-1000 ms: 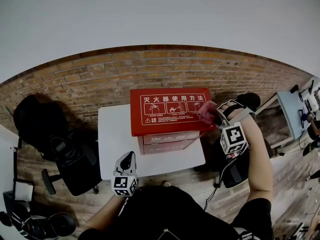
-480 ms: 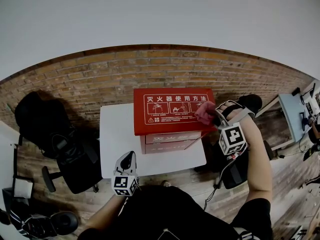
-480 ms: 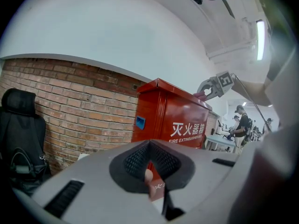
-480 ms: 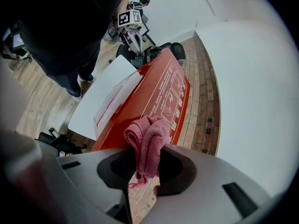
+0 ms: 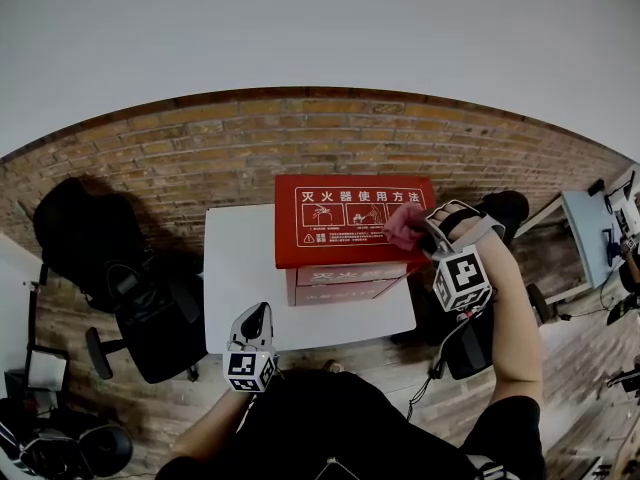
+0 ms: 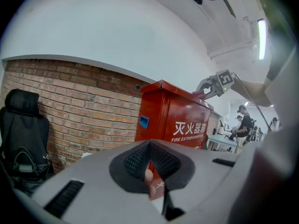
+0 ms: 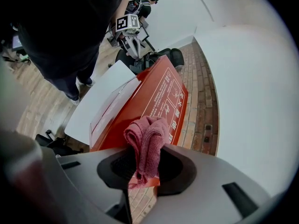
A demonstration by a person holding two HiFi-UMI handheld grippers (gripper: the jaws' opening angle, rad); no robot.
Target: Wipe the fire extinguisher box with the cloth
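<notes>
The right gripper [image 7: 145,169] has its jaws closed on the soft, light pink cloth [image 7: 146,136], at the right edge of the top of the fire extinguisher box [image 5: 350,223], which looks stiff and smooth and stands on the white table [image 5: 235,278]. The left gripper [image 5: 254,320] hangs aside with its jaws together and nothing in them.

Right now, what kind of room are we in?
Probably an office or workroom. There is a black office chair, a white table beside a brick wall, and further off some people standing at desks.
</notes>
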